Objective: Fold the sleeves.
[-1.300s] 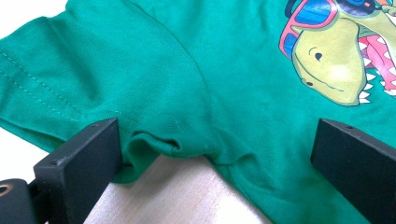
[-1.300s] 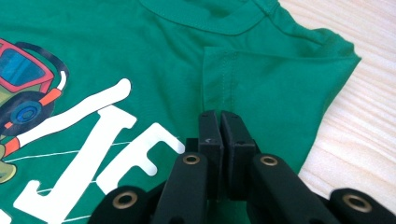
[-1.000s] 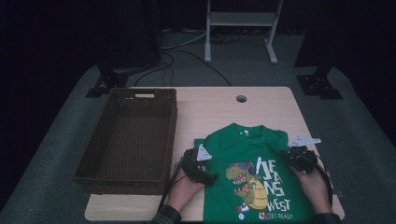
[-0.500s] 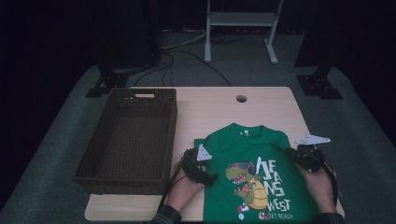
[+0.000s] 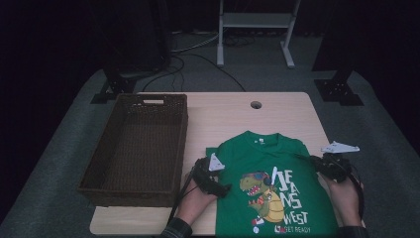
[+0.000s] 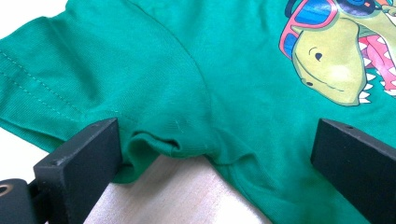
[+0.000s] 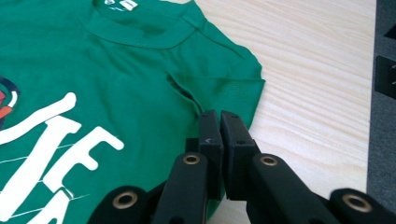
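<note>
2 grippers flank the green T-shirt (image 5: 277, 183): left gripper (image 6: 210, 154) apart, right gripper (image 7: 219, 123) clamped on its sleeve.

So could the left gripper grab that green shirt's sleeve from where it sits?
Probably yes. The left gripper has its jaws wide open on either side of the t-shirt where sleeve meets body, and nothing lies between them but cloth.

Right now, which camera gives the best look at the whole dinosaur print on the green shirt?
The high view: the dinosaur print shows whole there, from head to feet, on the green shirt. The left gripper view catches just its head and sunglasses at close range. The right gripper view has a sliver at its left edge.
</note>
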`<state>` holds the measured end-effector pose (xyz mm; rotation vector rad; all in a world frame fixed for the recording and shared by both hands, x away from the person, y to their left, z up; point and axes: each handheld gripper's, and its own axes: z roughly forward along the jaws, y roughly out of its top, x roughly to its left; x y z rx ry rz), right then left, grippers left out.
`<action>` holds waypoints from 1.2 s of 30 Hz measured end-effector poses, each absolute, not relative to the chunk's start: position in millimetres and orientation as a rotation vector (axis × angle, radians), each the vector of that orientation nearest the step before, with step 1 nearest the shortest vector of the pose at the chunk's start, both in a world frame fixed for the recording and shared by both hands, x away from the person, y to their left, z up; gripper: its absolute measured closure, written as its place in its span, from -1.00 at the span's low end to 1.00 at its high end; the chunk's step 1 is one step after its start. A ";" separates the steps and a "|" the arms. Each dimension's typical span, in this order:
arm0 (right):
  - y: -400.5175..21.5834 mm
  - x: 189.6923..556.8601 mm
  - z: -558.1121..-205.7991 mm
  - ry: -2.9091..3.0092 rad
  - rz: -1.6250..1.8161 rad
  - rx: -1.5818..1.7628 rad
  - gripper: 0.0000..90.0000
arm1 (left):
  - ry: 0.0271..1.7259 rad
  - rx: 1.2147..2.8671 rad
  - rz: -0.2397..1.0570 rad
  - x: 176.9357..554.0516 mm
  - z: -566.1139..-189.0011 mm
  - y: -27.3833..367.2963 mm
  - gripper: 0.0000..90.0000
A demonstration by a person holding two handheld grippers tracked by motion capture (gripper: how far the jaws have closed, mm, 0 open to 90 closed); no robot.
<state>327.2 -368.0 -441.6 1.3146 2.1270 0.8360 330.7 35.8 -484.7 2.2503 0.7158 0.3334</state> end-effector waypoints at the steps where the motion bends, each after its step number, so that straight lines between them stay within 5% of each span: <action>1: -369.0 327.3 -441.8 2.124 0.837 1.316 0.96 | 0.716 2.250 0.333 330.7 -484.7 35.8 -0.97; 36: -404.5 332.6 -461.7 2.091 0.708 1.459 0.95 | 0.716 2.251 0.333 330.7 -484.7 35.8 -0.97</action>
